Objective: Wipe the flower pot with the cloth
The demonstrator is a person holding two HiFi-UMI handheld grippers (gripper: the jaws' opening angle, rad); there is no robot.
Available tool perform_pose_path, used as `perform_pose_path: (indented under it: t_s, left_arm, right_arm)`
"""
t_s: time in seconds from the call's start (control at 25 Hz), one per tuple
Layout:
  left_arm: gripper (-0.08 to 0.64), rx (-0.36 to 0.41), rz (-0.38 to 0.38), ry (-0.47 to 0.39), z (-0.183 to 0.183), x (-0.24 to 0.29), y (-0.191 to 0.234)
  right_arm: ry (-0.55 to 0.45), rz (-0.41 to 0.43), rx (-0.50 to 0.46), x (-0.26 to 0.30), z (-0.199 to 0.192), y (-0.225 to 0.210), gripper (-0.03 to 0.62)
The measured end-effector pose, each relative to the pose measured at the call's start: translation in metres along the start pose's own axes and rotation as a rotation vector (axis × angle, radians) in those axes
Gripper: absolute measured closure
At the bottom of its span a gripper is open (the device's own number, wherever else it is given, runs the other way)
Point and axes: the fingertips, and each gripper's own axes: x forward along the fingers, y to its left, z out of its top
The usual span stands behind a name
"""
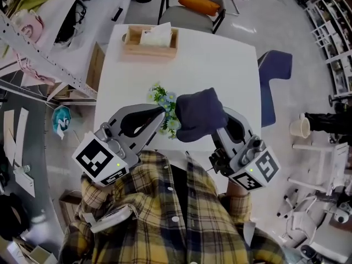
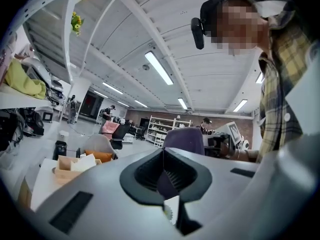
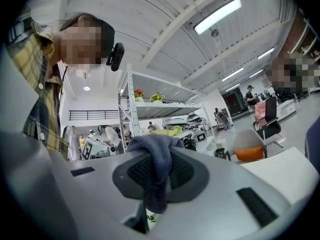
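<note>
White desk [image 1: 220,65] with a wooden box [image 1: 132,47] of tissues [image 1: 157,36] at its far edge, a chair [image 1: 187,17] holding an orange cushion [image 1: 198,3] behind it and a blue chair [image 1: 273,70] at its right.

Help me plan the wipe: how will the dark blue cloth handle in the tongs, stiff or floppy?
Likely floppy: the cloth drapes over the right gripper's tongs and hangs limp below them. Probably light, since that one pinch carries the whole bunched mound in the head view. Its fuzzy weave suggests it won't slip out easily.
</note>
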Motion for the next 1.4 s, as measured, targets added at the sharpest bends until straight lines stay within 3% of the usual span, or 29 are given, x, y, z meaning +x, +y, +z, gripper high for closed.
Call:
perform_pose_path:
  t_s: [0.4, 1.4]
  left_arm:
    - [0.551, 0.006, 0.000, 0.016, -0.004, 0.002, -0.004]
    - [0.551, -0.028, 0.018, 0.031, -0.011, 0.000, 0.012]
  right_arm:
    - [0.016, 0.038, 0.008, 0.005, 0.001, 0.002, 0.569]
    - [0.051, 0.001, 0.031, 0.012, -0.006, -0.010, 0.569]
